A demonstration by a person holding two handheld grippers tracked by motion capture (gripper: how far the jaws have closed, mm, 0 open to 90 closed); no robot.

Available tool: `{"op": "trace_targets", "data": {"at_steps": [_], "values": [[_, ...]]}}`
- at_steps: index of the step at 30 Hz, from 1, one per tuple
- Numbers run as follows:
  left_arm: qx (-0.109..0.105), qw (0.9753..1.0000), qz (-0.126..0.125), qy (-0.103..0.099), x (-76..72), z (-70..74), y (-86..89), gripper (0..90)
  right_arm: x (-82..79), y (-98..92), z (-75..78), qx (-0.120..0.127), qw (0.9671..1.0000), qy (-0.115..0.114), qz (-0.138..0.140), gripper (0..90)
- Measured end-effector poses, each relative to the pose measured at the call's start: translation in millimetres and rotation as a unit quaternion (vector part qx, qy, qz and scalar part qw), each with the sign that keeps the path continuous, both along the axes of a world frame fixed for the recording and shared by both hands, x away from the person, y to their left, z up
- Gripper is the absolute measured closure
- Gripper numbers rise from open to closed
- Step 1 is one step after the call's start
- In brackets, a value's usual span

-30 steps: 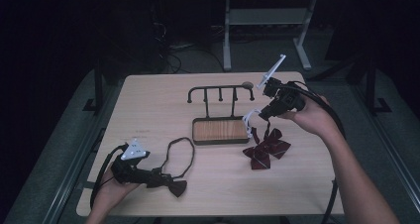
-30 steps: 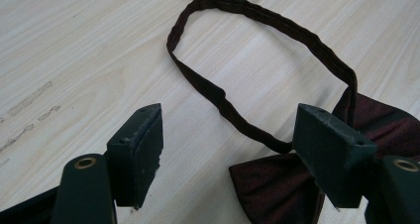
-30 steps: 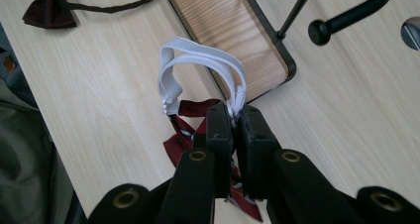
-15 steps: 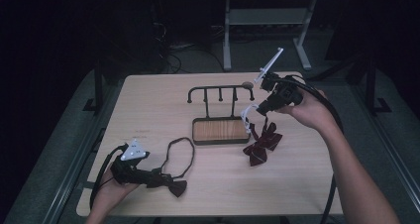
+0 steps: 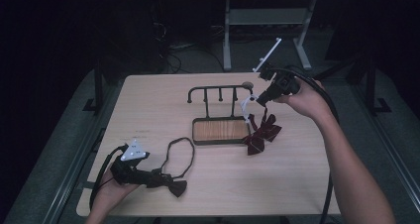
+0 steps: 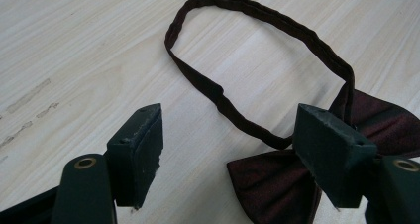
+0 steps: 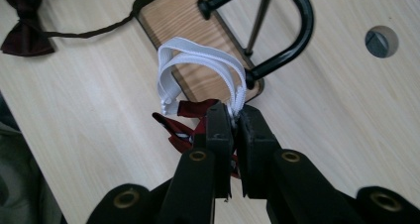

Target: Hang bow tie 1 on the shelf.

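A person works at a light wooden bench point(image 5: 148, 105) with a hand-held gripper in each hand. The right hand-held gripper point(image 5: 257, 98) is raised near the far right of the bench, its jaws clenched on the white elastic strap point(image 7: 198, 60) of a dark red striped bow tie point(image 5: 260, 133), which hangs below it with its lower end on the bench just beside a black metal rack point(image 5: 218, 92) with a wooden base point(image 5: 221, 131). The left hand-held gripper point(image 5: 163, 178) rests low at the near left edge, its jaws spread apart on either side of a second dark maroon bow tie point(image 6: 277, 184) lying flat, whose dark band point(image 6: 257, 60) loops out across the bench toward the rack.
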State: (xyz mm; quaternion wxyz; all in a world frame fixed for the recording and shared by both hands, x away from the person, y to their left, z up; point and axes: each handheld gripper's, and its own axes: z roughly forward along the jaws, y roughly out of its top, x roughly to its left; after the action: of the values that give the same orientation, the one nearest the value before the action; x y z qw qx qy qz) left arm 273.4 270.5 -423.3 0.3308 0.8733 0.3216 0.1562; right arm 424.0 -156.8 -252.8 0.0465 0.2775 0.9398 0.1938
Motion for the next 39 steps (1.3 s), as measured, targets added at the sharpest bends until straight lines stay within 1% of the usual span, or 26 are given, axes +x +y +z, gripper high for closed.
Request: {"op": "trace_targets", "data": {"at_steps": [8,11,15,21,24,27,30,32,34,39], "values": [[-0.003,1.0,-0.001,0.0,0.0,0.1,0.1,28.3,16.1,-2.9,1.2,-0.007,0.9997,0.002,-0.021,84.6],[-0.003,1.0,-0.002,0.0,-0.2,0.0,-0.4,28.3,21.5,-5.4,0.2,-0.003,0.9995,0.005,-0.03,84.5],[-0.001,1.0,-0.002,0.001,0.1,-0.2,-0.4,28.3,26.6,-8.4,-2.6,-0.004,0.9993,0.008,-0.037,84.5],[-0.002,1.0,-0.002,0.001,-0.1,0.0,-0.9,28.3,30.4,-10.8,-6.3,-0.002,0.9989,0.012,-0.045,84.1],[-0.003,1.0,-0.002,0.0,-0.1,-0.3,-1.0,28.3,32.1,-11.3,-10.2,-0.001,0.9989,0.015,-0.044,83.8],[-0.004,1.0,-0.002,-0.001,-0.2,-0.7,-1.4,28.3,33.1,-11.9,-13.5,0.0,0.9986,0.019,-0.049,83.4],[-0.004,1.0,-0.002,0.0,0.1,-0.9,-1.2,28.3,33.4,-12.4,-15.3,0.002,0.9986,0.021,-0.048,82.5],[-0.004,1.0,-0.001,0.001,0.2,-1.1,-1.4,28.3,33.5,-12.4,-16.4,0.003,0.9987,0.018,-0.047,80.8],[-0.003,1.0,-0.002,0.001,0.1,-1.0,-1.4,28.3,32.6,-12.7,-16.7,0.008,0.9987,0.02,-0.046,79.2],[-0.004,1.0,-0.001,0.002,0.1,-1.1,-1.3,28.3,29.3,-13.8,-17.5,0.012,0.999,0.017,-0.04,77.6]]}}
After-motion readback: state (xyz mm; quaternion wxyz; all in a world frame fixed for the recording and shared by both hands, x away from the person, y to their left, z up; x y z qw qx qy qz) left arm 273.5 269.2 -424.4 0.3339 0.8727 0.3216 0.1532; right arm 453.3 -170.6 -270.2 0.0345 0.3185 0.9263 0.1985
